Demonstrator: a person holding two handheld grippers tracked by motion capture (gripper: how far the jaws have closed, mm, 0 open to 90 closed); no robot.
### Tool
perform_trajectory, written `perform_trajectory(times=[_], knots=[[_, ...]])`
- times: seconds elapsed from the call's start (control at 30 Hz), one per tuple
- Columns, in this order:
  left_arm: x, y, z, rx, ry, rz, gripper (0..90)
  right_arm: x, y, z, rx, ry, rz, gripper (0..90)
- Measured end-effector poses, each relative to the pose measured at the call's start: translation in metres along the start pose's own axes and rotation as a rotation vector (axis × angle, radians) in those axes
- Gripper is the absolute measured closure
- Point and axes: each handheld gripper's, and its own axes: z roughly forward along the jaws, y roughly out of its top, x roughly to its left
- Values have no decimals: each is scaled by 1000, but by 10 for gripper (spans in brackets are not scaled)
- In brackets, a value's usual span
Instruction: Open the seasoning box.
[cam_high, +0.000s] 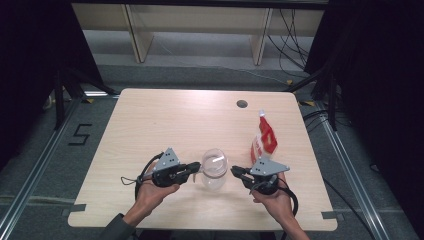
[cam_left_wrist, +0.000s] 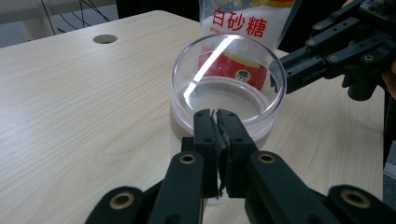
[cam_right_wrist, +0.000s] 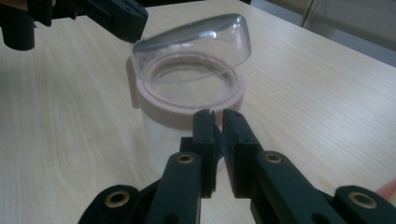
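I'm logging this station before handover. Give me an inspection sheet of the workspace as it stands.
Surface: light wood table, one round hole near its far edge.
Job's things: clear jar with pinkish collar, clear hinged lid tilted open; red-and-white sugar bag upright behind it.
Clutter: nothing seen.
Grippers: left tongs shut at the jar's rim; right tongs shut beside the jar.
Cables: black leads trailing from the tongs.
Surroundings: grey floor, dark curtains.

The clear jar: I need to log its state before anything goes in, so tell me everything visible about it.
The jar is clear plastic with a pale pinkish collar round its mouth, and it looks empty. It stands upright near the table's front edge, between the two grippers. Its clear domed lid is tilted up, open on one side. The left gripper is shut at the rim; whether it touches the jar is unclear.
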Motion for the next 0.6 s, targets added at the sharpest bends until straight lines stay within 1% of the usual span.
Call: perform_trajectory(times=[0.07, 0.1, 0.13, 0.17, 0.2, 0.23, 0.27, 0.3, 0.33, 0.4, 0.43, 0.47, 0.5, 0.53, 0.57, 0.6], knots=[[0, 0, 0, -1, -1, -3, 862, -1, 3, 2, 2, 3, -13, 858], [0, 0, 0, -3, -2, -3, 862, 0, 3, 5, -4, 4, -8, 862], [0, 0, 0, -3, -2, -5, 863, -1, 5, 5, 4, 9, -15, 864], [0, 0, 0, -4, -2, -6, 863, -1, 5, 7, -7, 16, -14, 865], [0, 0, 0, -4, -3, -7, 862, -1, 6, 8, -12, 8, -9, 866], [0, 0, 0, -4, -3, -7, 862, 0, 7, 8, -5, 7, -7, 866], [0, 0, 0, -4, -4, -9, 861, 0, 8, 10, -16, 11, -11, 866], [1, 0, 0, -5, -9, -9, 860, 1, 8, 11, -9, 15, 0, 866], [1, 0, 0, -4, -9, -11, 855, 0, 9, 13, -19, 19, -12, 866], [0, -1, 0, -5, -10, -13, 837, 1, 12, 15, -14, 30, -19, 867], [0, 0, -1, -4, -3, -11, 821, 1, 13, 15, -10, 29, -18, 867], [0, 0, -2, -2, 0, -9, 779, 2, 14, 16, -18, 23, -21, 867], [0, 0, -2, -15, -1, -18, 726, 3, 15, 16, -16, 30, -16, 866], [1, 1, -5, -8, 3, -14, 658, 2, 16, 16, -19, 29, -29, 866], [1, 1, -6, -11, 9, -18, 611, 4, 16, 18, -36, 20, -24, 867], [1, 1, -8, -4, 7, -11, 569, 4, 17, 18, -30, 26, -21, 866]])
